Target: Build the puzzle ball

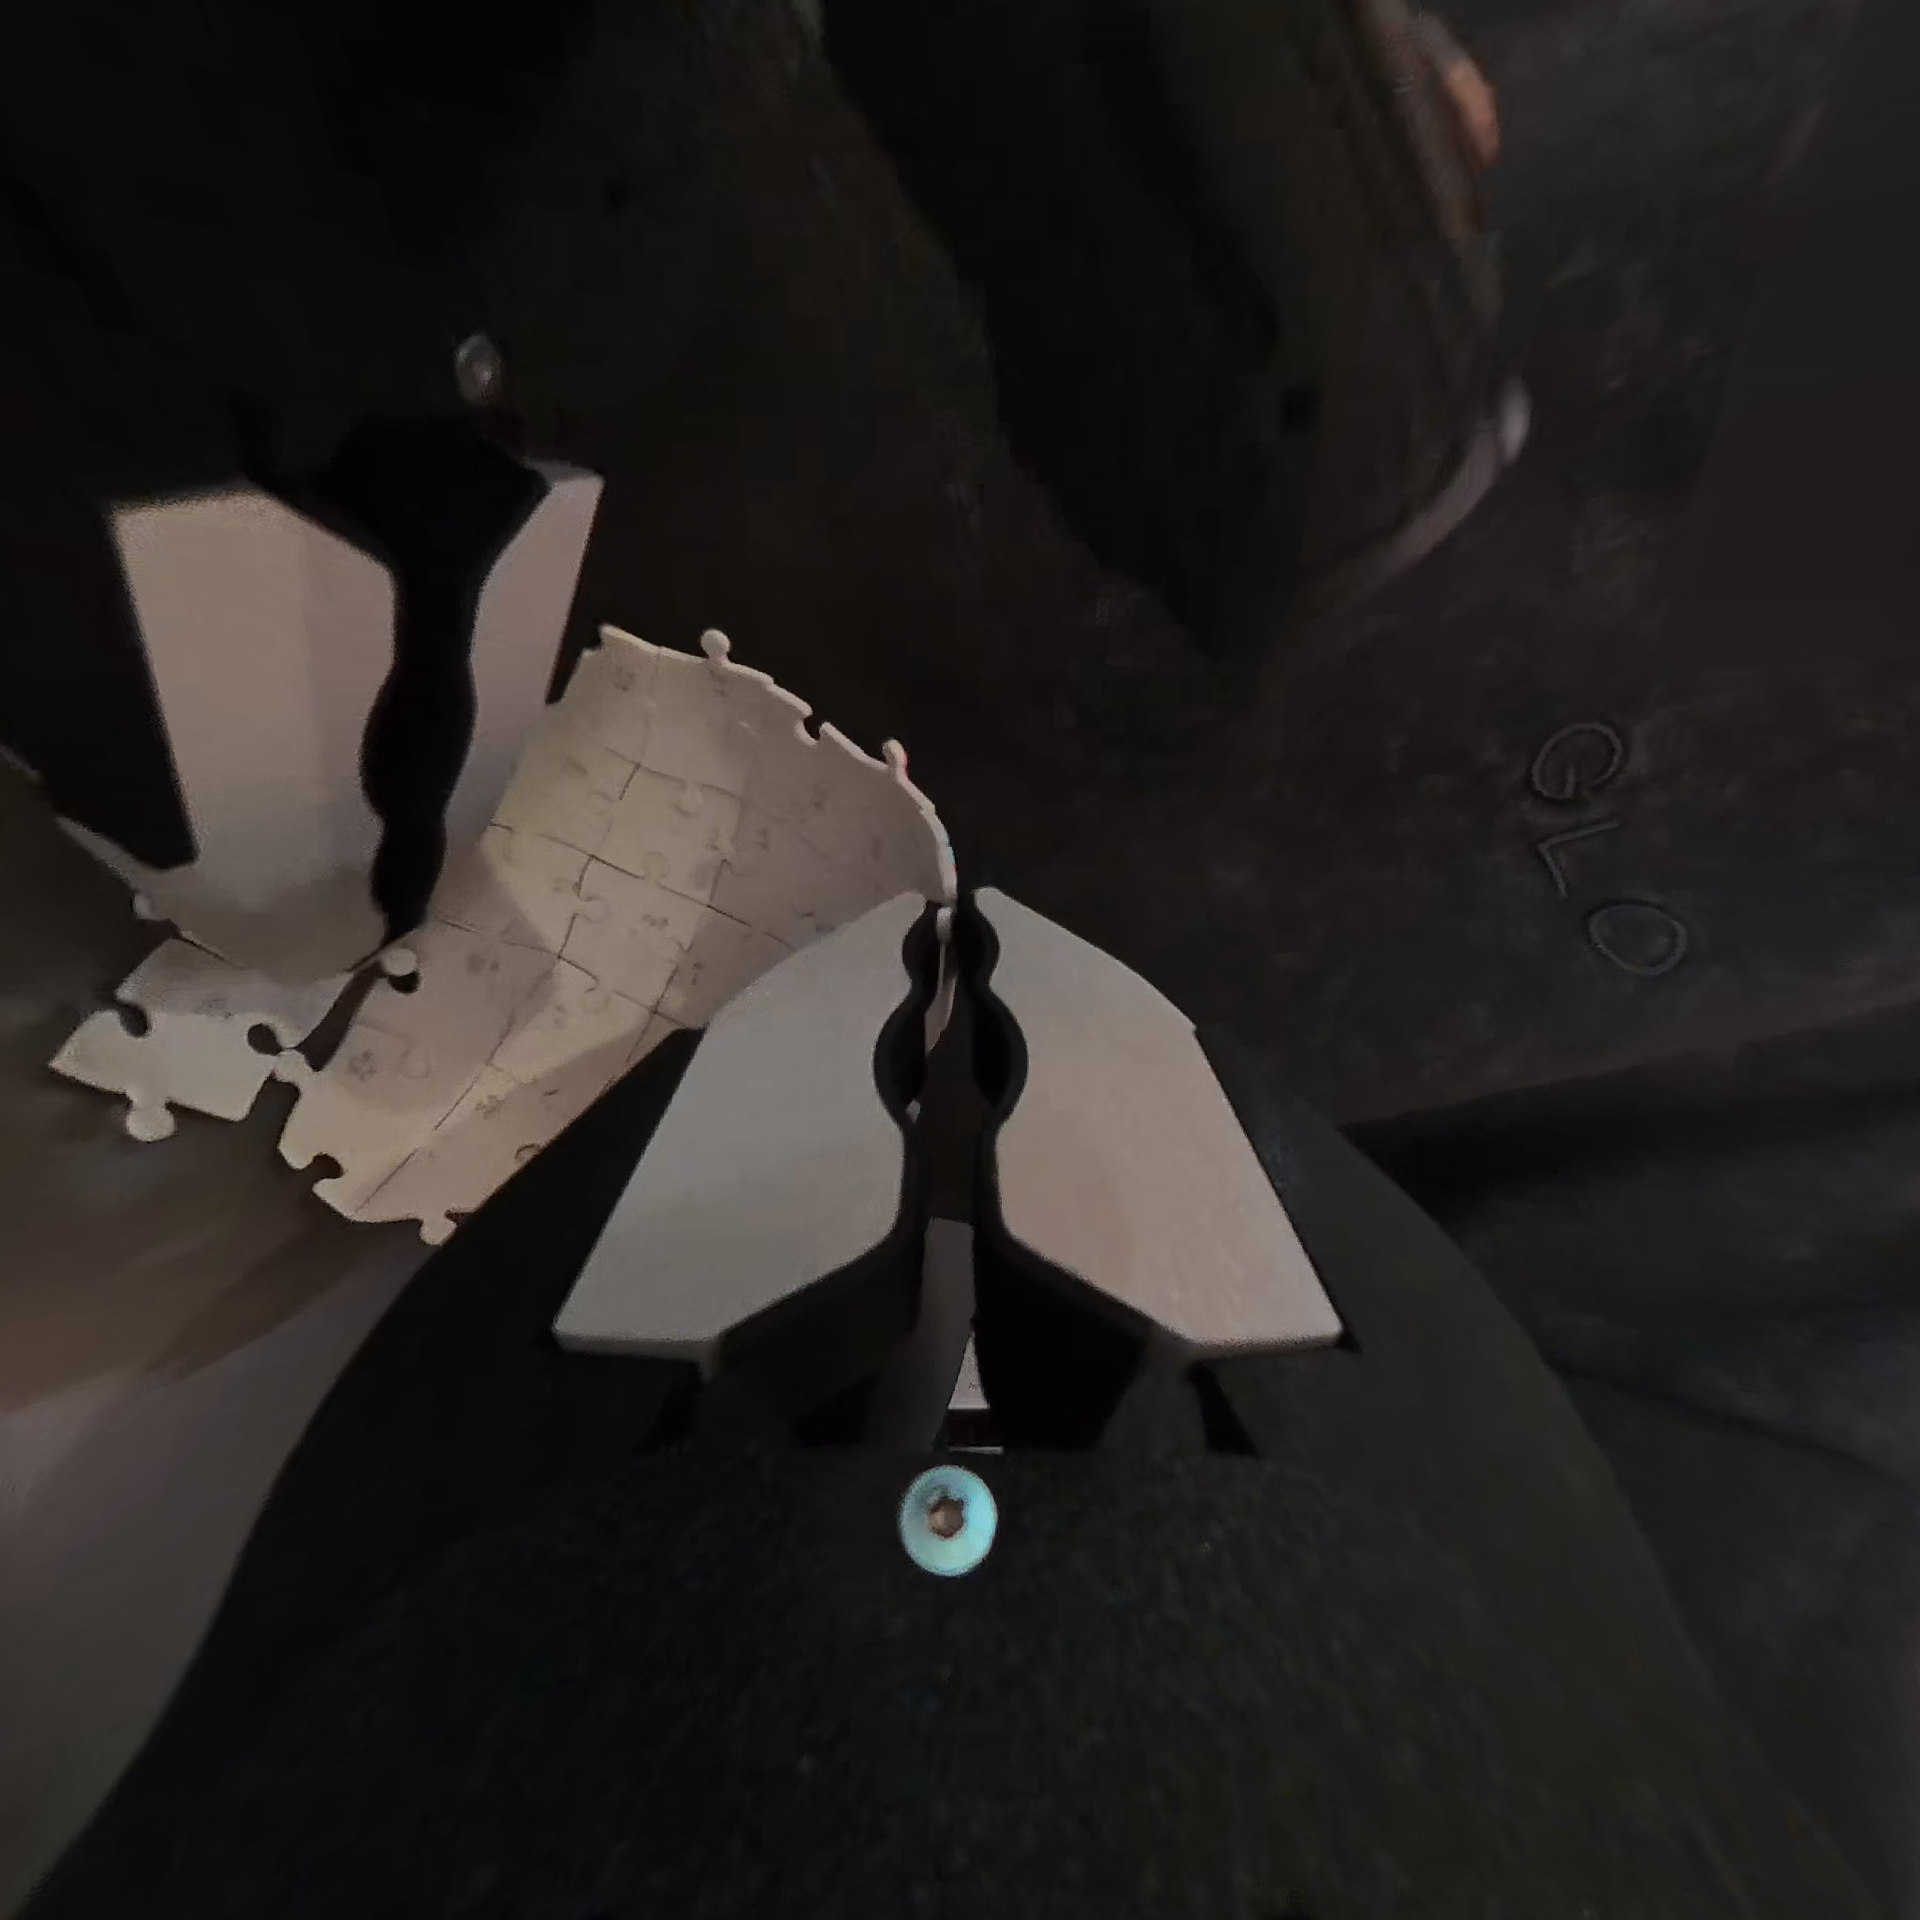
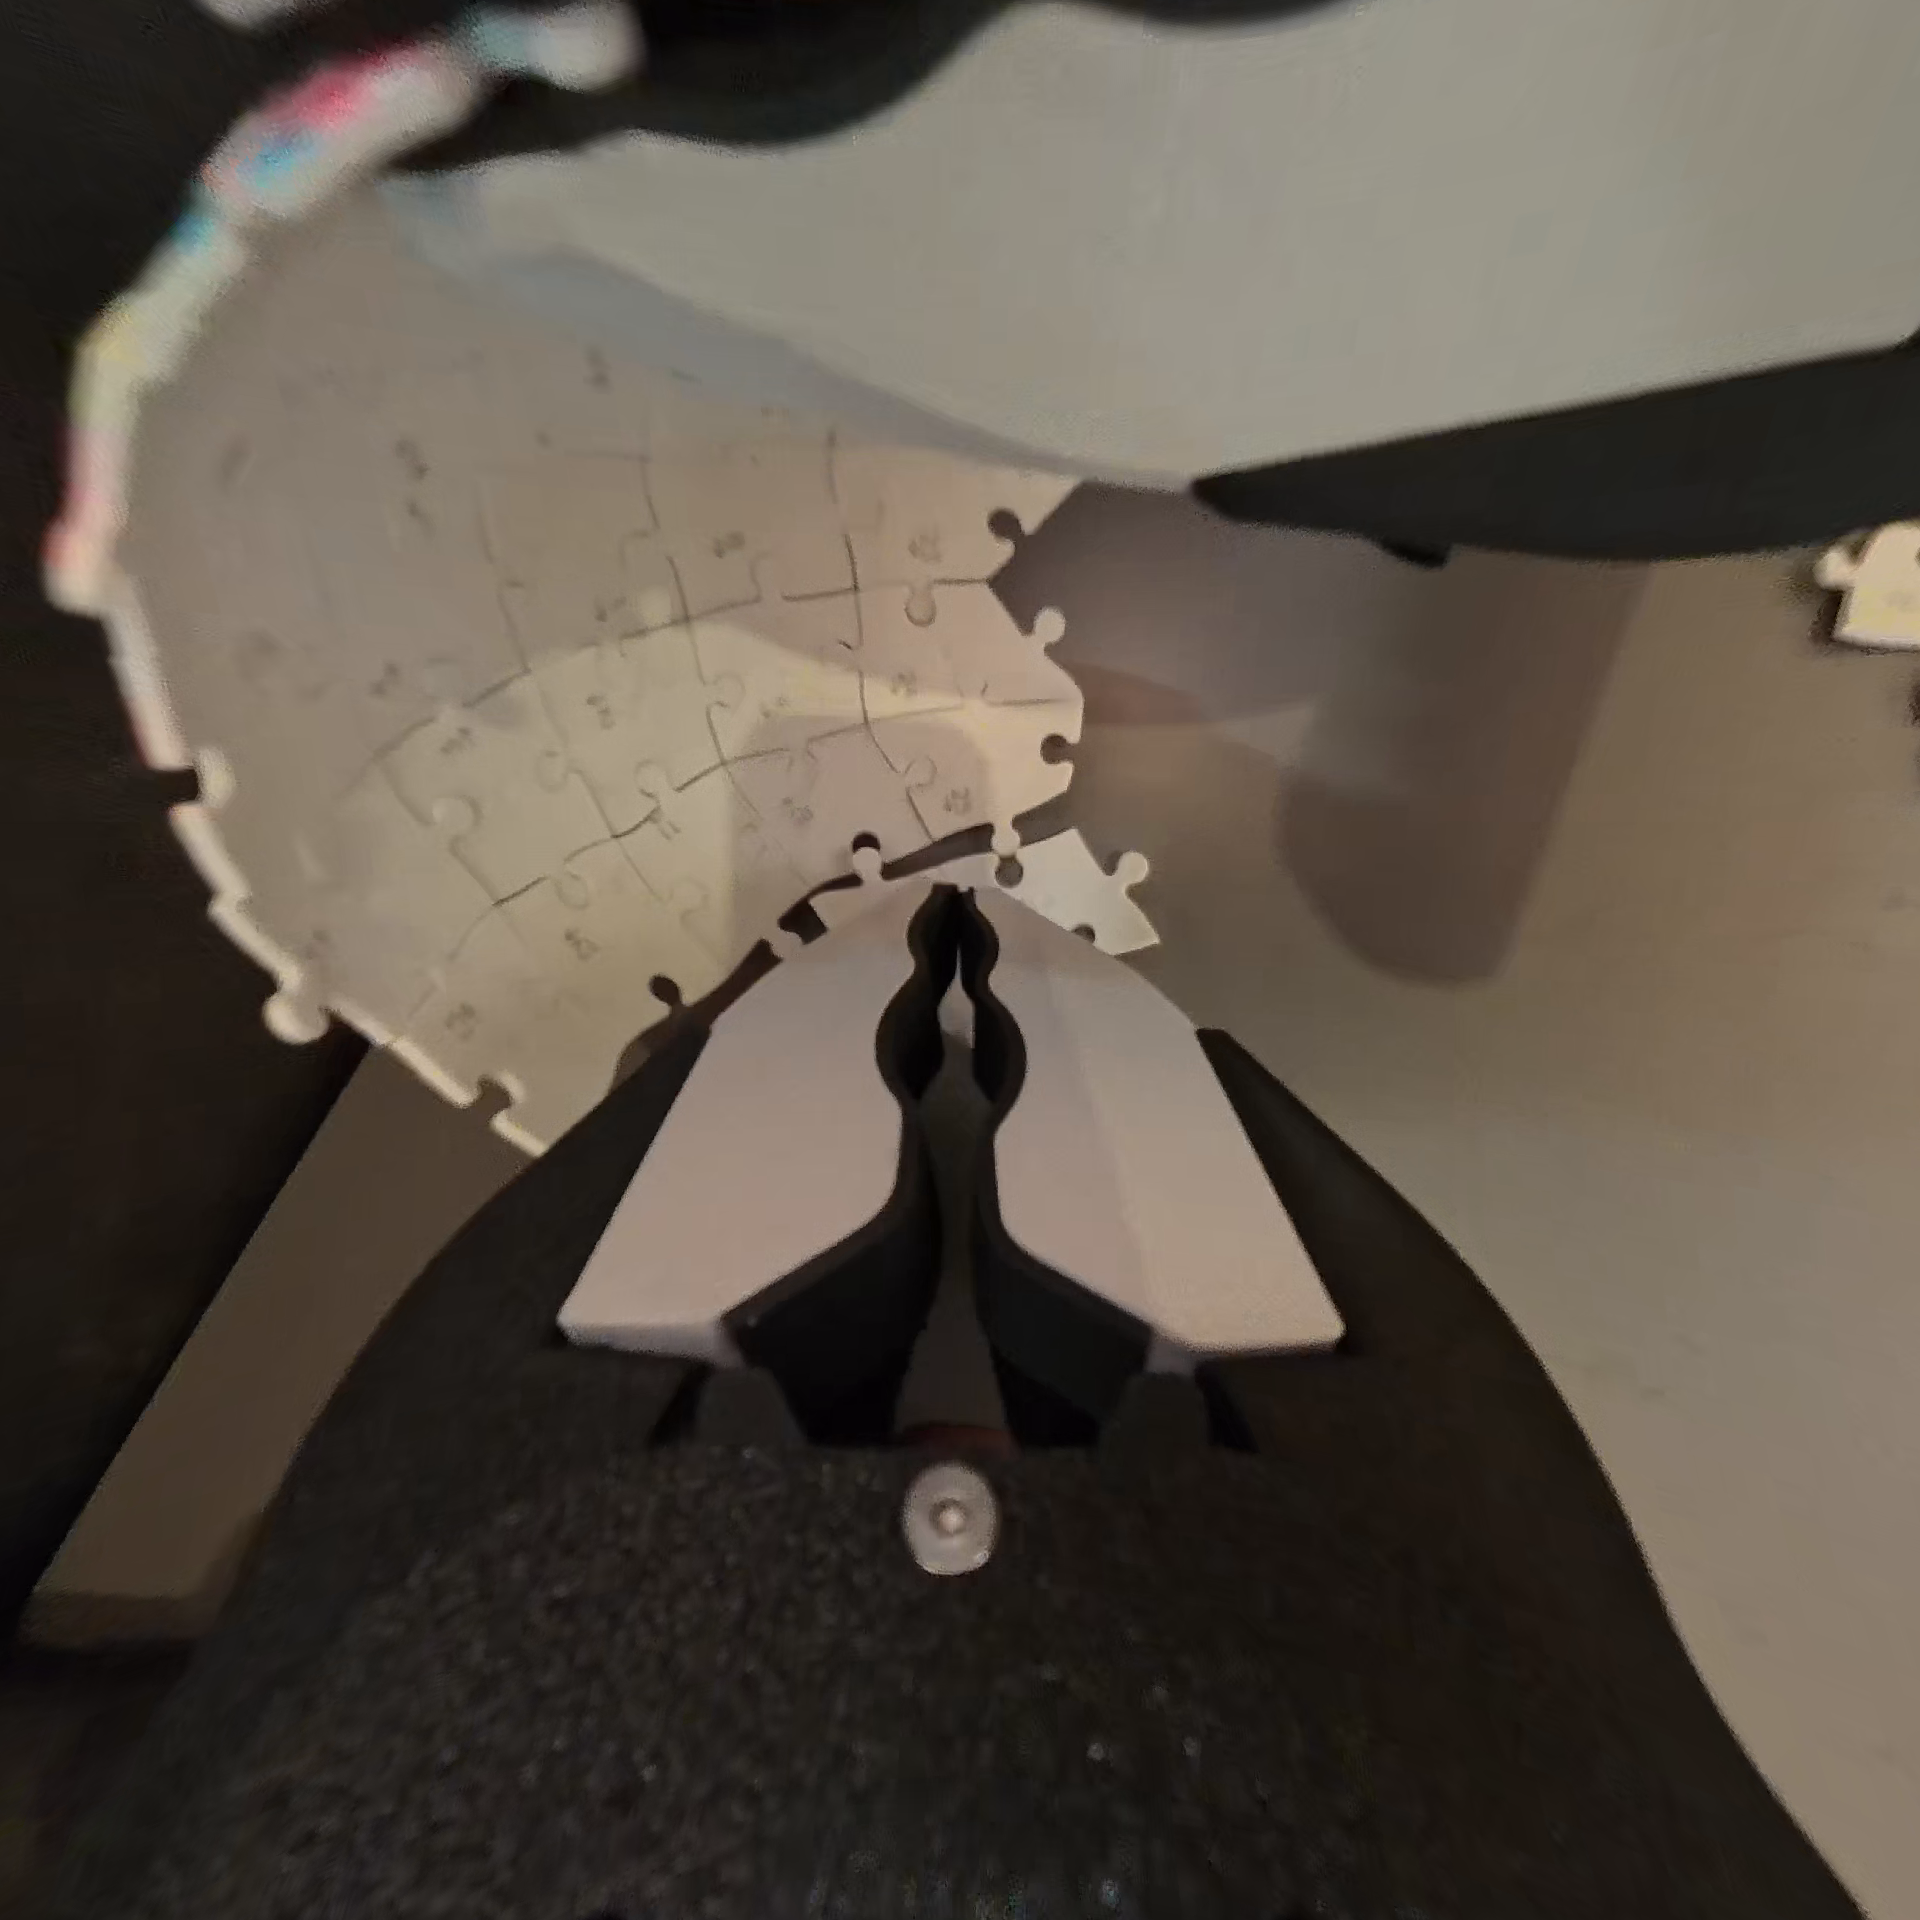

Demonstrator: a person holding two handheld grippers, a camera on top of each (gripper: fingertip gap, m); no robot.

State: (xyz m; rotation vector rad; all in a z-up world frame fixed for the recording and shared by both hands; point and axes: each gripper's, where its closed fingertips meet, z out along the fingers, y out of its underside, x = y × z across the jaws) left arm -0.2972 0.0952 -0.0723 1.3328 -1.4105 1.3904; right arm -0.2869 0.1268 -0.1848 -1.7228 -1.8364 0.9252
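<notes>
**Grippers hold shell and loose piece at the seam**

Left gripper (image 1: 951,935) is clamped on the rim of the curved puzzle shell (image 1: 623,904), a partly built section of the ball whose pale inner face, marked with small figures, turns toward both cameras. Right gripper (image 2: 958,920) is clenched on a single puzzle piece (image 2: 1081,899); in the left wrist view that piece (image 1: 171,1049) hangs just under its tips, close beside the shell's lower edge with a thin gap between them.

The step in hand appears to be joining this piece to the open edge. The next move likely calls for lining its tabs with the notches along the rim, then pressing it home while the other gripper steadies the shell against flexing.

Both tools meet above a light table (image 2: 1558,1143), the right one reaching in from the shell's far side, fingers pointing down toward the seam. Another loose piece (image 2: 1870,592) lies on the table, well apart.
</notes>
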